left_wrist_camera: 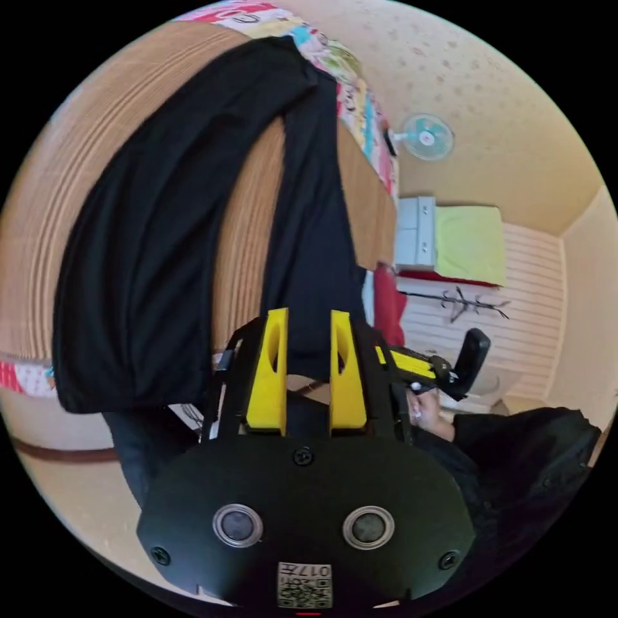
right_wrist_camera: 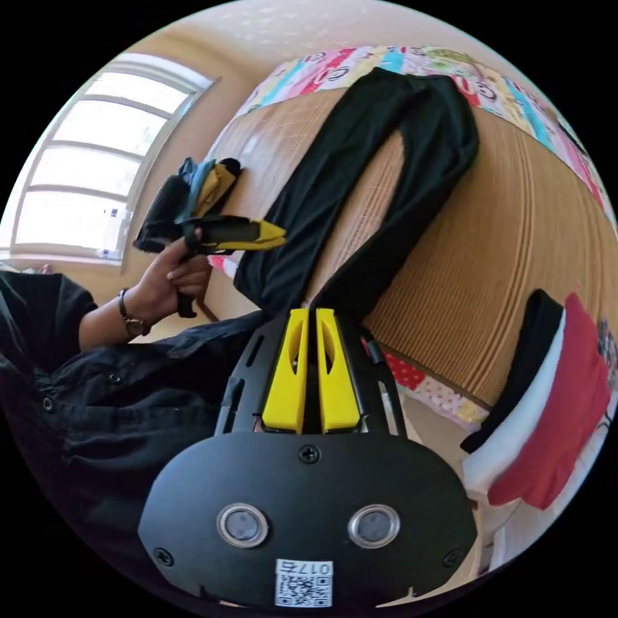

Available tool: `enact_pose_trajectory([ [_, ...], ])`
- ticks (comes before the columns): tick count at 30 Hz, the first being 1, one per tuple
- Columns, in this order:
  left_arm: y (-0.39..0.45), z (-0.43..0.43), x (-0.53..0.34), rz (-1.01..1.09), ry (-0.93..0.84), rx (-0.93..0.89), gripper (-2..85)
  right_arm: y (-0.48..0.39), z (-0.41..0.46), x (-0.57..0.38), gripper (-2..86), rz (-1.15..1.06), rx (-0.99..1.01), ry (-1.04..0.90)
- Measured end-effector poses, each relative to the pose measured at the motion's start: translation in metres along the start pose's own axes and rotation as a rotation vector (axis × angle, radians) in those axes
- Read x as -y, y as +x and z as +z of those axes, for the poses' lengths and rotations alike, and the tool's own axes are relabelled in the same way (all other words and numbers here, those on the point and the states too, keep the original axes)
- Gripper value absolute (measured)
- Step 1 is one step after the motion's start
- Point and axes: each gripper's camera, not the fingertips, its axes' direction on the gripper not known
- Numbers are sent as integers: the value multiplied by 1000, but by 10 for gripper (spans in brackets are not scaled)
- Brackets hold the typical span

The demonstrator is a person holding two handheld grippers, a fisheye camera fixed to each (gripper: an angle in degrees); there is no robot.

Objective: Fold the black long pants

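Lying spread on a bamboo mat [right_wrist_camera: 515,257], the pants [right_wrist_camera: 360,193] cross a bed under a window [right_wrist_camera: 96,180]. Right gripper [right_wrist_camera: 309,315] pinches one cuff; left gripper [left_wrist_camera: 308,315] gapes around the other.

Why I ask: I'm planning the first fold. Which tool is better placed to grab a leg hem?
Probably the right. The right tool sits with its tips at a hem of the black pants, jaws nearly closed. The left tool is held up beside the other leg.

Both views look from the bed's near edge, close over the black long pants [left_wrist_camera: 193,212] [right_wrist_camera: 360,193] spread on the woven bamboo mat [left_wrist_camera: 45,212] [right_wrist_camera: 502,257].
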Motion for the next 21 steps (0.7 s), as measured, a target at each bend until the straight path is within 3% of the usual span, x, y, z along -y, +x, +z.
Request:
enact_pose_trajectory([
  [4,21,36,33,78,-240,28,157,-3,14,20,25,-115,113,-29],
  [9,26,40,21,133,-229,359,32,34,27,37,28,-220,201,-169],
  [11,21,37,13,159,-218,333,23,80,24,45,30,-232,296,-221],
  [15,3,28,0,170,-188,278,13,195,17,79,33,-14,333,-171],
  [18,-11,22,-5,159,-168,195,10,335,14,148,58,249,439,28],
  [21,-26,20,-8,135,-156,115,11,422,19,203,85,398,598,231],
])
